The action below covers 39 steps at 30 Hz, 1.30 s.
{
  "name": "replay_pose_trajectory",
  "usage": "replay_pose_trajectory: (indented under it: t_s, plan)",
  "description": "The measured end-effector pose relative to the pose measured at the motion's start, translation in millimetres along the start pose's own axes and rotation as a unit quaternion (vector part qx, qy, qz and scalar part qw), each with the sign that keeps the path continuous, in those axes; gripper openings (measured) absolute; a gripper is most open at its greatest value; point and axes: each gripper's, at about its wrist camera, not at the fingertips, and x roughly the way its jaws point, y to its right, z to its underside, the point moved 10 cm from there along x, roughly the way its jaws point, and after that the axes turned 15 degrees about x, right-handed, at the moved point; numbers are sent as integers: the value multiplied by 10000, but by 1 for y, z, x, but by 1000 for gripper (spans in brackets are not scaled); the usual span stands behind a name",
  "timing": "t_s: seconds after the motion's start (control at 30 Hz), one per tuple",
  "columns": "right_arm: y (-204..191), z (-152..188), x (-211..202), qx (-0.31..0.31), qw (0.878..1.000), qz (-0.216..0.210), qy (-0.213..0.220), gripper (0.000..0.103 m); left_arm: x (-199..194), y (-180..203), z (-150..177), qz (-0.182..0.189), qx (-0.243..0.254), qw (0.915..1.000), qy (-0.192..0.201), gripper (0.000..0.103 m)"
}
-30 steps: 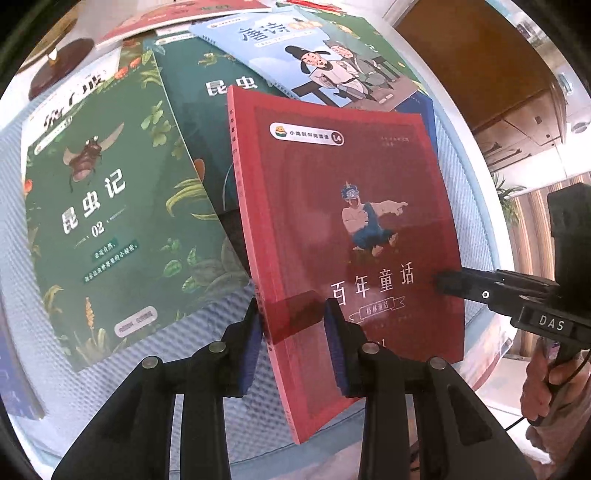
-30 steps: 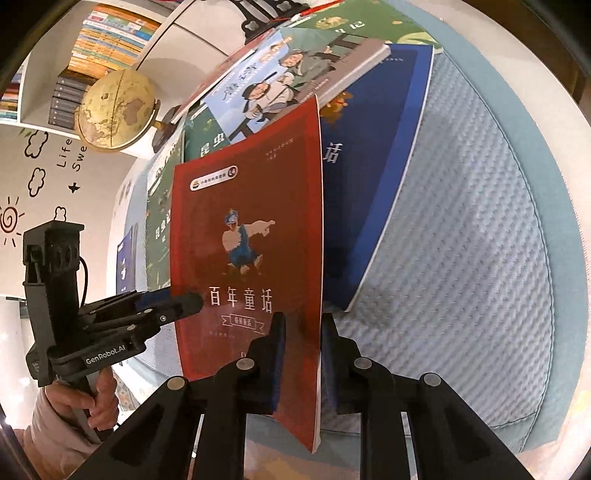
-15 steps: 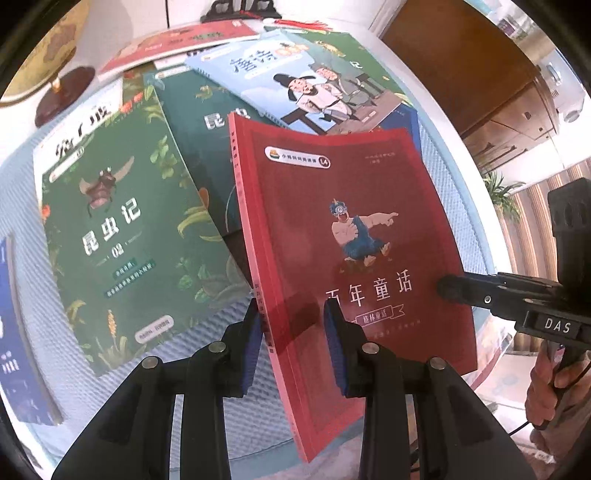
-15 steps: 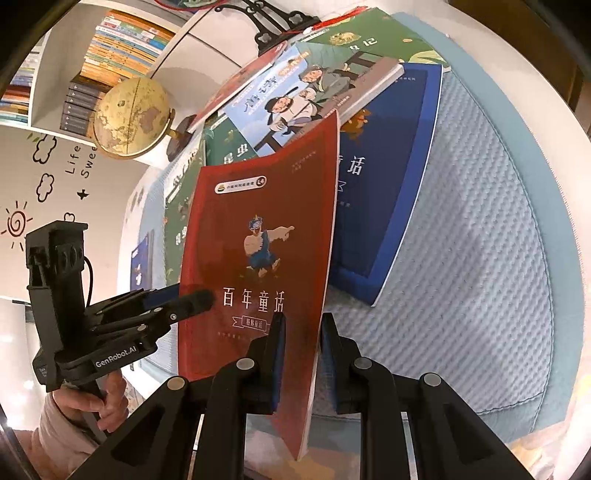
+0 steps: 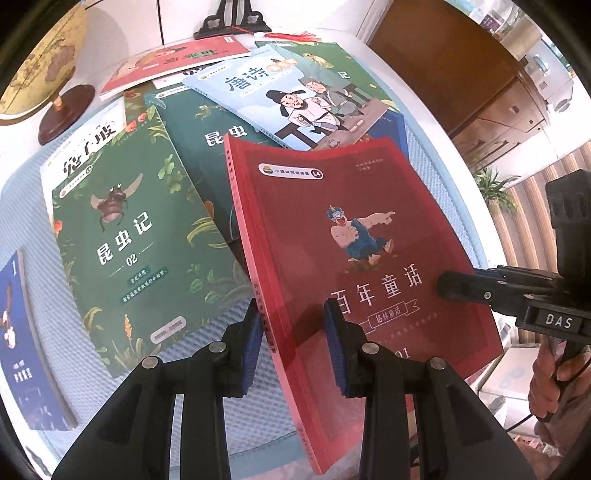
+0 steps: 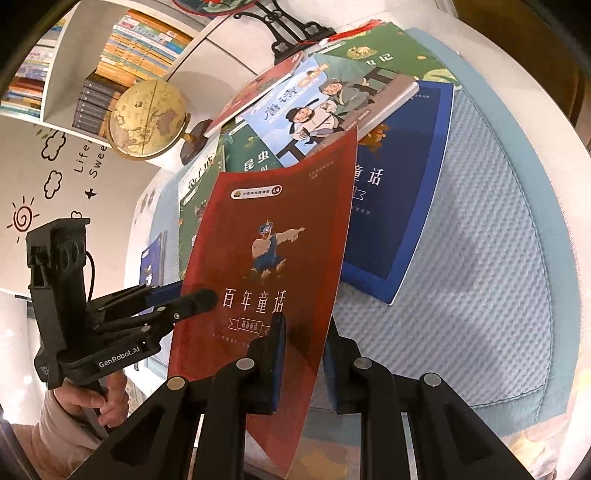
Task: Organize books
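Observation:
A red book [image 5: 351, 240] with a cartoon figure on its cover is held tilted above the spread of books. My left gripper [image 5: 293, 325] is shut on its lower edge near the spine. In the right wrist view the same red book [image 6: 266, 258] bows slightly, and my right gripper [image 6: 304, 336] is shut on its lower edge near the open side. Each gripper shows in the other's view: the right gripper [image 5: 454, 286] reaches in from the right, the left gripper [image 6: 199, 299] from the left, both clamped over the cover.
Under the red book lie a green insect book [image 5: 125, 240], a second green book [image 5: 207, 147], a light blue book [image 5: 295, 99], a pink-red book [image 5: 177, 62] and a dark blue book [image 6: 402, 192] on a pale blue mat [image 6: 480, 277]. A globe [image 6: 147, 118] and a black stand [image 5: 232, 22] stand behind.
Both grippers have risen with the red book, so it hangs higher over the other books. More of the mat, the globe and the stand now shows.

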Motion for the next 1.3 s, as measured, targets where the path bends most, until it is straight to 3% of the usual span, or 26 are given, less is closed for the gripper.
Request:
replay_pose_trajectory:
  t_s: [0.53,1.0,1.23,1.3]
  plan:
    - [-33,6,-4,-396,9992,8,81,19,-20,-18,8,168,-253,9992,270,29]
    - [-69,14,7,-811,9967,19,70,19,-40,-43,23,82,-355,9985,418,29]
    - [-54,26,38,-515,9979,80,-394,19,-9,-51,54,405,-607,9973,-43,29]
    - [-40,31,53,-318,9978,102,-581,19,5,-50,66,455,-584,9970,-222,24]
